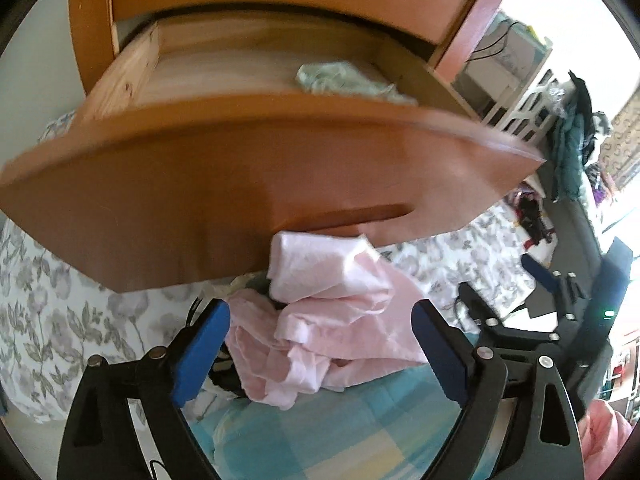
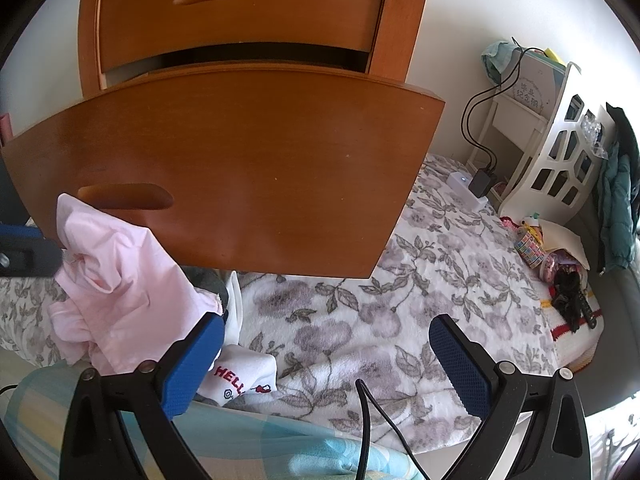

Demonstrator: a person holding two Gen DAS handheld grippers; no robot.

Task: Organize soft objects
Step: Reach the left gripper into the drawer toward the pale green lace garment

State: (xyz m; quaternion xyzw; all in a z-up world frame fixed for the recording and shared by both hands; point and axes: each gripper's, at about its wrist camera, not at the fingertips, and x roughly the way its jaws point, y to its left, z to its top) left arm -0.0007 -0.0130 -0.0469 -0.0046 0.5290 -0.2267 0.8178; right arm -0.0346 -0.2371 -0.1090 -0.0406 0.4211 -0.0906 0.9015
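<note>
White cloth (image 2: 244, 376) at lower left read "HELL"; both grippers (image 1: 320, 344) (image 2: 326, 364) gaped wide, holding nothing.

Crumpled pink garment (image 1: 332, 312) heaped below open drawer (image 1: 256, 168)

Daylight is flooding in from the right, blowing out that edge in both views. The drawer (image 1: 280, 184) is smearing with motion blur in the left view, and the fisheye is bending and darkening every corner
</note>
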